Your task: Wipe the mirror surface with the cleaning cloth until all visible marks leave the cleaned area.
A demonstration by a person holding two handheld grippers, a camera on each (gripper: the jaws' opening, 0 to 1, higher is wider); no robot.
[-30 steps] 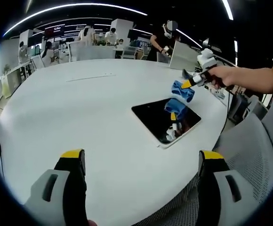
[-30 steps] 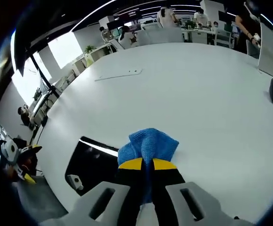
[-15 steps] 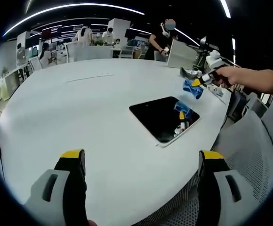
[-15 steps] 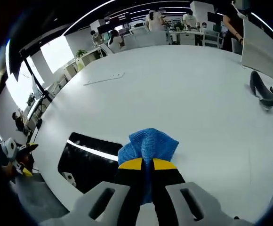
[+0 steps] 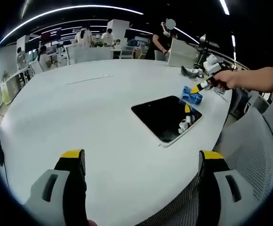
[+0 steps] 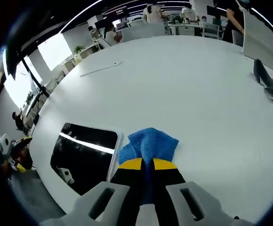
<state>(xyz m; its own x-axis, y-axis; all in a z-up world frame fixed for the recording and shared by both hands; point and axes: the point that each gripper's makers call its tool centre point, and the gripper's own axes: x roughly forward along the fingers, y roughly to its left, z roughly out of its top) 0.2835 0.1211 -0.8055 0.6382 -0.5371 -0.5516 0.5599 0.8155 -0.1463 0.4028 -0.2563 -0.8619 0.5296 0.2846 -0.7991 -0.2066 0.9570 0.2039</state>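
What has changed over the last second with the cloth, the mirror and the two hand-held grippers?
The right hand-held gripper carried the blue cloth off the mirror and now holds it past the mirror's edge, over the white table. Unchanged: its jaws stay shut on the cloth, the mirror lies flat, and the left hand-held gripper stays open and empty.

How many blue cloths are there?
1. The blue cloth is pinched in the right gripper, just beside the mirror on the white table. No others visible.

The mirror point(image 6: 82, 157) lay flat, dark and rectangular, left of the right gripper point(image 6: 142, 164); the blue cleaning cloth point(image 6: 148, 145) was pinched between its jaws, bunched beside the mirror's edge.
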